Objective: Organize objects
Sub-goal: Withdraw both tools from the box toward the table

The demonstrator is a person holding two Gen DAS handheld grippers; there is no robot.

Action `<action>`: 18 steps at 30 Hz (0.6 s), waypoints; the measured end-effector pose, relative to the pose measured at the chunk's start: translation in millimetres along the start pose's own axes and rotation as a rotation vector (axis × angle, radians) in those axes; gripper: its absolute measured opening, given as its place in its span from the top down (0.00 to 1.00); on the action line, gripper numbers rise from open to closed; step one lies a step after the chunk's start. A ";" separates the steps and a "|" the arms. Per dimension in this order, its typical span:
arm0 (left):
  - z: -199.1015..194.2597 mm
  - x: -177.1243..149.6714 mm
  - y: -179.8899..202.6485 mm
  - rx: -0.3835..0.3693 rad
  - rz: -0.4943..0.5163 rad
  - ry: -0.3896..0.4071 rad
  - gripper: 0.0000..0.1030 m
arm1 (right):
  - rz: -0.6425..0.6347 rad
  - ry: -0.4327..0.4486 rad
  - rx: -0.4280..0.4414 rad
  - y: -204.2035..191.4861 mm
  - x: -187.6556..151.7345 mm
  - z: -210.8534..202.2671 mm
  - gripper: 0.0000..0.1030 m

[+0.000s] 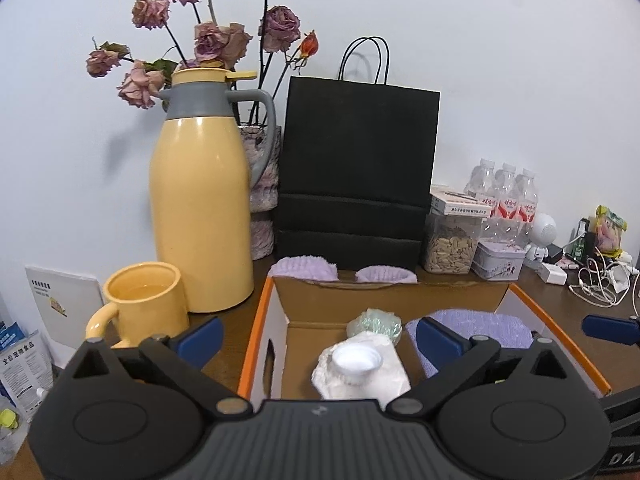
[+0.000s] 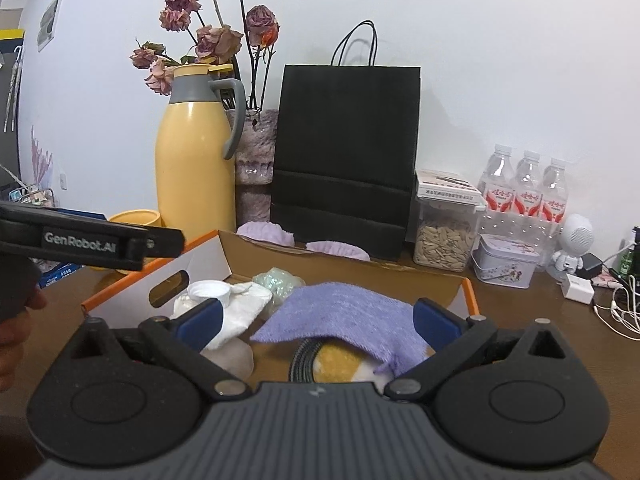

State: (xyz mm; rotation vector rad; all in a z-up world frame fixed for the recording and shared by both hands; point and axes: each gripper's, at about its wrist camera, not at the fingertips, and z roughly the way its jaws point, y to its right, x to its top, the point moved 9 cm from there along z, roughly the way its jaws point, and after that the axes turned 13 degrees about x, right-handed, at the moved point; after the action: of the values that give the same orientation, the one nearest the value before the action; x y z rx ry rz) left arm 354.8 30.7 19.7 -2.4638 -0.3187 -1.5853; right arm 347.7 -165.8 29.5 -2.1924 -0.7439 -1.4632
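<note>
Both grippers hang over the near edge of an open box (image 1: 264, 320): the left gripper (image 1: 318, 336) and the right gripper (image 2: 316, 320) each have jaws spread wide, holding nothing. Inside the box lie a purple cloth (image 2: 344, 312), a white bundle (image 1: 360, 372) with a cap (image 1: 357, 360) on top, and a greenish wad (image 1: 374, 322). Along the table's far edge stand a yellow jug (image 1: 200, 208), a mug (image 1: 146, 300) and a black bag (image 1: 356, 168).

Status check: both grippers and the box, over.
Left gripper open, empty. Right gripper open, empty. Purple cloth draped in cardboard box. Nothing blocking.
</note>
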 end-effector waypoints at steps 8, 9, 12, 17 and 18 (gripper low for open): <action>-17.5 -16.0 -18.5 0.023 -0.002 -0.032 0.00 | 0.010 -0.018 -0.020 0.8 -17.3 -27.8 0.00; -19.4 -18.4 -21.3 0.029 0.000 -0.037 0.00 | 0.011 -0.021 -0.022 0.2 -19.8 -30.9 0.00; -25.8 -25.7 -28.4 0.041 0.003 -0.048 0.00 | 0.011 -0.035 -0.026 -1.8 -28.7 -39.4 0.00; -36.8 -38.6 -40.0 0.056 0.010 -0.062 0.00 | 0.019 -0.054 -0.026 -6.4 -41.1 -51.3 0.00; -38.1 -40.7 -42.1 0.059 0.011 -0.066 0.00 | 0.020 -0.057 -0.026 -7.4 -43.4 -53.4 0.00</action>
State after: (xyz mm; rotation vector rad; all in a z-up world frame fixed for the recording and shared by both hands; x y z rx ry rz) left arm 293.2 57.4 0.1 -2.4721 -0.3561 -1.4710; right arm 291.4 -200.7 9.4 -2.2632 -0.7231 -1.4131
